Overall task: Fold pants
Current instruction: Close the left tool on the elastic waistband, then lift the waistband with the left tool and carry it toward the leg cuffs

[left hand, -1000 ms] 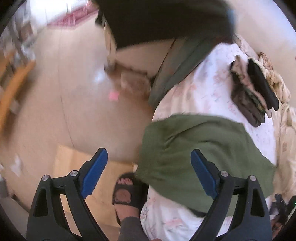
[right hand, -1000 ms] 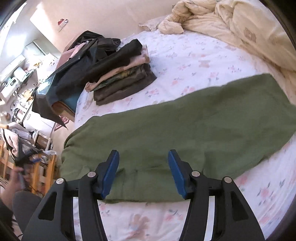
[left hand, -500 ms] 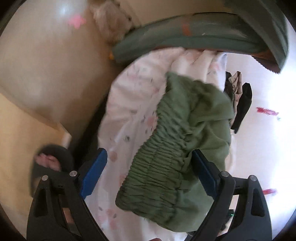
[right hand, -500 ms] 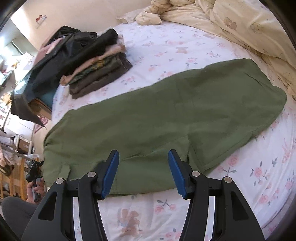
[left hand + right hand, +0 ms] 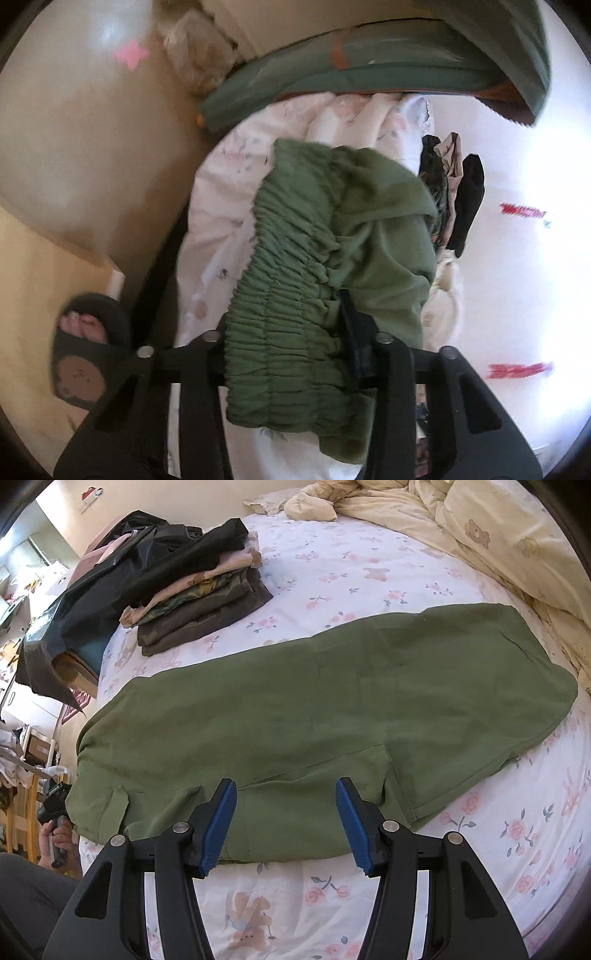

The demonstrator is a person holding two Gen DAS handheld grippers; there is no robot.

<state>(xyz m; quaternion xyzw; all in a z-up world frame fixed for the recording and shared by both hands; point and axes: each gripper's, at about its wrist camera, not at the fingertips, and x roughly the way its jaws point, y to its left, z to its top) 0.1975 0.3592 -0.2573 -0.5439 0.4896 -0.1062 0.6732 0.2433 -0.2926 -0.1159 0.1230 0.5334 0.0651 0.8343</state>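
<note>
Olive green pants (image 5: pixel 332 701) lie flat lengthwise across the flowered bed sheet (image 5: pixel 369 572), folded leg on leg. In the left wrist view their gathered elastic waistband (image 5: pixel 288 314) hangs at the bed's edge. My left gripper (image 5: pixel 284 317) has its jaws closing on that waistband, and the bunched fabric fills the gap and hides the left finger. My right gripper (image 5: pixel 286 823) hovers open over the pants' near edge, around the crotch seam. Nothing is pinched between its blue pads (image 5: pixel 221 823).
A stack of folded clothes (image 5: pixel 199 590) sits on the far side of the bed, with black garments (image 5: pixel 92 590) piled beyond it. A cream duvet (image 5: pixel 480 528) is heaped at the head. A person's foot in a dark slipper (image 5: pixel 85 347) stands on the floor beside the bed.
My left gripper dropped from above the floor to the bed's edge, and its jaws closed in around the waistband. The right gripper tipped slightly lower over the pants and stayed open.
</note>
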